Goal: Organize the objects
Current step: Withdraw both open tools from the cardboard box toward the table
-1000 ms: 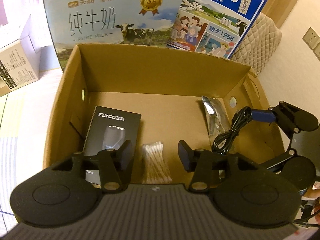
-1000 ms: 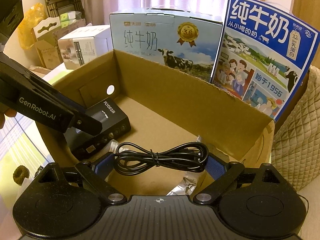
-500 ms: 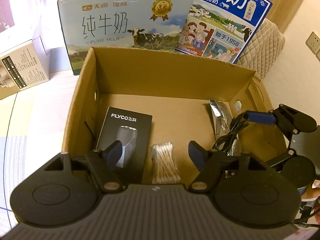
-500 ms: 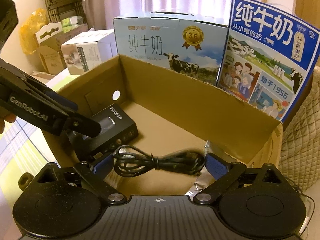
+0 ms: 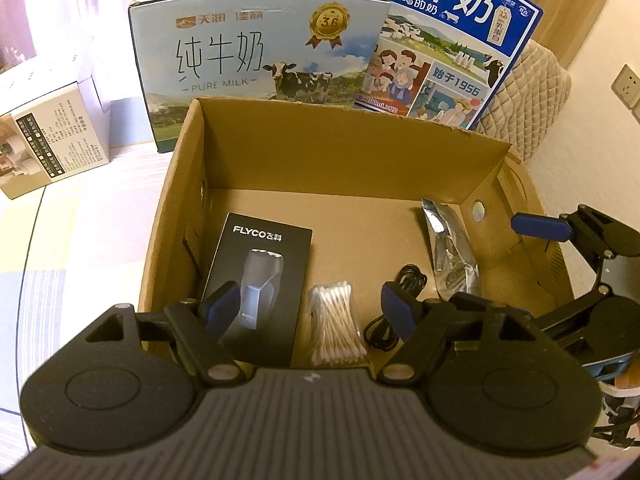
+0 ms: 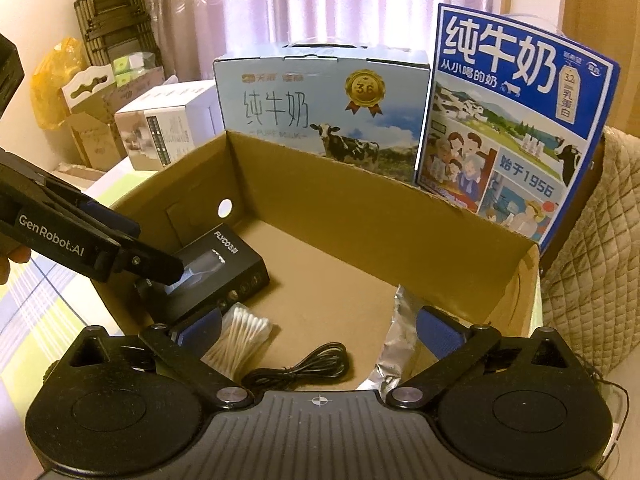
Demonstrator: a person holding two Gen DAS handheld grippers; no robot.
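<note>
Both your grippers – left gripper (image 5: pixel 310 306), right gripper (image 6: pixel 318 330) – opening, empty; lift straight, or a finger snags the cable (image 6: pixel 298 366) in the box (image 6: pixel 360 208).

**Setting: a room in a home**

Domestic interior. Pale purple curtains (image 6: pixel 320 8) cover the window behind. Retail milk cartons (image 5: pixel 260 64) stand beside an open cardboard box (image 5: pixel 352 160) on a checked cloth (image 5: pixel 60 248). A quilted beige cushion (image 5: pixel 532 96) sits at right, with a wall socket (image 5: pixel 628 86) near it. A folded trolley (image 6: pixel 112 20) and stacked packaging (image 6: pixel 160 128) fill the corner.
</note>
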